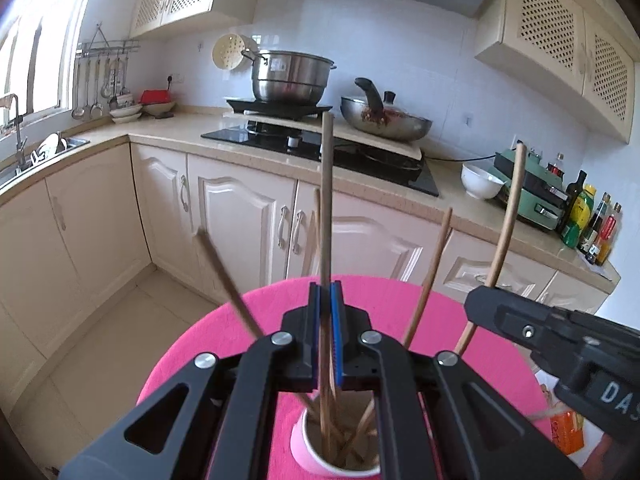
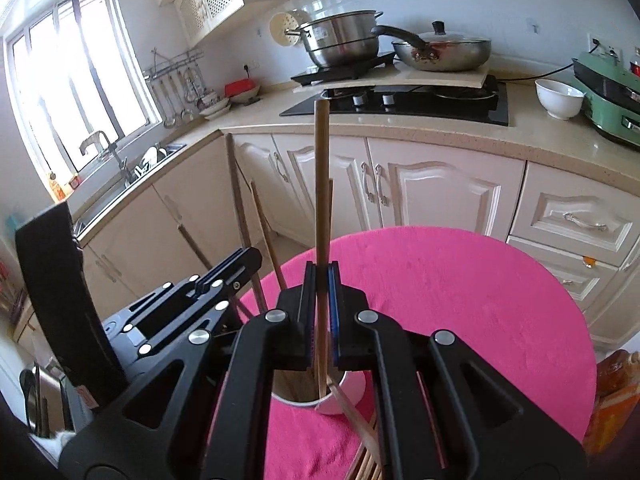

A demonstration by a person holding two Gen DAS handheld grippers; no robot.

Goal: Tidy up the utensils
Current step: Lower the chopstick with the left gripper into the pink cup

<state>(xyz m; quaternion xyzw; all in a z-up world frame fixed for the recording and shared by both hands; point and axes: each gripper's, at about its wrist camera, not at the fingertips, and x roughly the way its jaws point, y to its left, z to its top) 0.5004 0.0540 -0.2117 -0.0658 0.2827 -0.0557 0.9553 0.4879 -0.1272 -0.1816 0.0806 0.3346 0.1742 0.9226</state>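
Your left tongs [image 1: 325,292] are clamped on one wooden chopstick [image 1: 327,200], held near upright with its lower end down inside the white cup [image 1: 308,450]. Your right tongs [image 2: 321,276] are likewise pinched on a second chopstick [image 2: 321,184], also steep, tip in the same cup [image 2: 352,390]. My read: both sticks are gripped low on the shaft and kept vertical so they drop straight into the mouth instead of catching the rim. Neither is released yet.

The cup already holds several chopsticks leaning outward at odd angles, fanned left and right of your grip in the left wrist view. More loose chopsticks [image 2: 366,464] lie on the cloth just in front of the cup in the right wrist view, one leaning against the cup's wall, so I'd judge the task partway done. The leaning ones crowd the opening; letting go carelessly could tip the cup.

The worktop is a round table under a bright pink cloth [image 2: 460,292], with the cup near its close edge. An orange packet [image 1: 566,434] sits at the right margin.

Room, left to right: window [image 2: 72,72] and sink [image 2: 132,172], hanging ladles [image 1: 96,88], cream cabinet doors [image 1: 248,216], steel pot [image 1: 288,78] on an induction plate, black hob [image 2: 420,100], lidded wok [image 2: 444,52], white bowl [image 2: 560,98], green appliance [image 2: 608,92], bottles [image 1: 588,220] at far right.
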